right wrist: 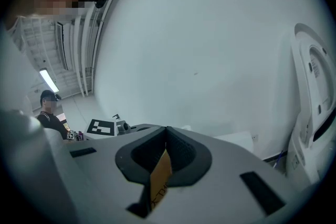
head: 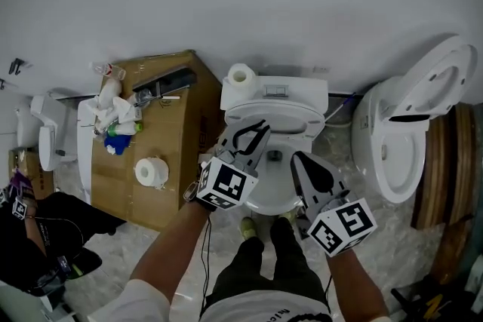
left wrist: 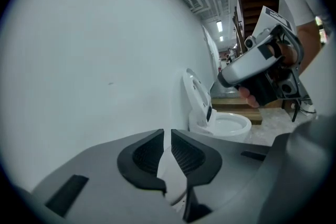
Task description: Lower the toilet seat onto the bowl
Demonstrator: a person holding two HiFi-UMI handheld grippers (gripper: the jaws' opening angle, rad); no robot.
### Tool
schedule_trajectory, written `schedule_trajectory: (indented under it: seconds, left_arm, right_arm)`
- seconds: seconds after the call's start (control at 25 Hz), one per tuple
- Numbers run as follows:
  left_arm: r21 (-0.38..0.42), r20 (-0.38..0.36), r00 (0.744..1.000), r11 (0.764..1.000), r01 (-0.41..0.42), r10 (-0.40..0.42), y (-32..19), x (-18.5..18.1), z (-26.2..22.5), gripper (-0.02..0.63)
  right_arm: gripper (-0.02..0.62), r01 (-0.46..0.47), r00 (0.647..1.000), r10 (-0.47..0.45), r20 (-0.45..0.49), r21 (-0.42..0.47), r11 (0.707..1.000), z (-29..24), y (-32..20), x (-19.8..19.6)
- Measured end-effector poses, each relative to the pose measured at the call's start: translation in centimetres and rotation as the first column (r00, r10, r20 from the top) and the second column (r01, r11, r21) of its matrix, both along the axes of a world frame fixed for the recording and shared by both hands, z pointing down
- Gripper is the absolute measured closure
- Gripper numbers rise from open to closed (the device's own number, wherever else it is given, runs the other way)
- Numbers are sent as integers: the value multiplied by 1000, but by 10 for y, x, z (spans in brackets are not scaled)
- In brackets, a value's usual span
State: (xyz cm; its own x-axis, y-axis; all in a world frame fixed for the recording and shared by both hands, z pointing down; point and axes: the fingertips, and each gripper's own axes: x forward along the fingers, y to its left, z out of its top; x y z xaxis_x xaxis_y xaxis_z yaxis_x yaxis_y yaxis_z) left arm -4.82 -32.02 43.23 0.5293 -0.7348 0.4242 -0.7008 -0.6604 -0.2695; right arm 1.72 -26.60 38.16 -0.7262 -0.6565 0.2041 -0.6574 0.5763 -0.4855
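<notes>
A white toilet stands against the wall, its seat [head: 275, 117] raised and leaning toward the tank [head: 283, 92] above the bowl [head: 270, 196]. My left gripper [head: 263, 127] reaches to the seat's upper left edge. In the left gripper view its jaws [left wrist: 164, 136] stand almost together, with a thin white edge between the pads. My right gripper [head: 296, 158] hovers over the bowl's front right, apart from the seat. Its jaws [right wrist: 166, 134] are shut with nothing held; brown cardboard shows through the slot behind them.
A paper roll [head: 241, 75] sits on the tank. Left of the toilet is a cardboard box [head: 177, 139] with another roll [head: 151, 171] and bottles [head: 113, 113]. A second toilet [head: 407, 139], lid up, stands at the right beside wooden planks [head: 441, 162]. A person [head: 30, 230] crouches at the lower left.
</notes>
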Motion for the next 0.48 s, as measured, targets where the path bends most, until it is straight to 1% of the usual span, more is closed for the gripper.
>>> schedule_trajectory:
  seconds: [0.08, 0.16, 0.32, 0.4, 0.48]
  left_arm:
    - [-5, 51, 998, 1000, -22, 22, -11, -1, 15, 563]
    - [-13, 118, 991, 998, -54, 55, -20, 0, 32, 549]
    - [-24, 254, 960, 993, -112, 114, -36, 3, 62, 535]
    - [-18, 303, 945, 992, -126, 126, -45, 4, 71, 535]
    - [-19, 335, 932, 990, -139, 137, -52, 4, 78, 534]
  right_arm:
    - [581, 1, 1000, -1, 0, -16, 1000, 8, -2, 0]
    - [581, -6, 1000, 6, 1, -35, 999, 18, -4, 2]
    - [581, -21, 1000, 21, 0, -67, 998, 34, -6, 10]
    - [581, -28, 1000, 27, -2, -79, 997, 41, -6, 13]
    - [581, -36, 999, 36, -4, -89, 995, 47, -5, 17]
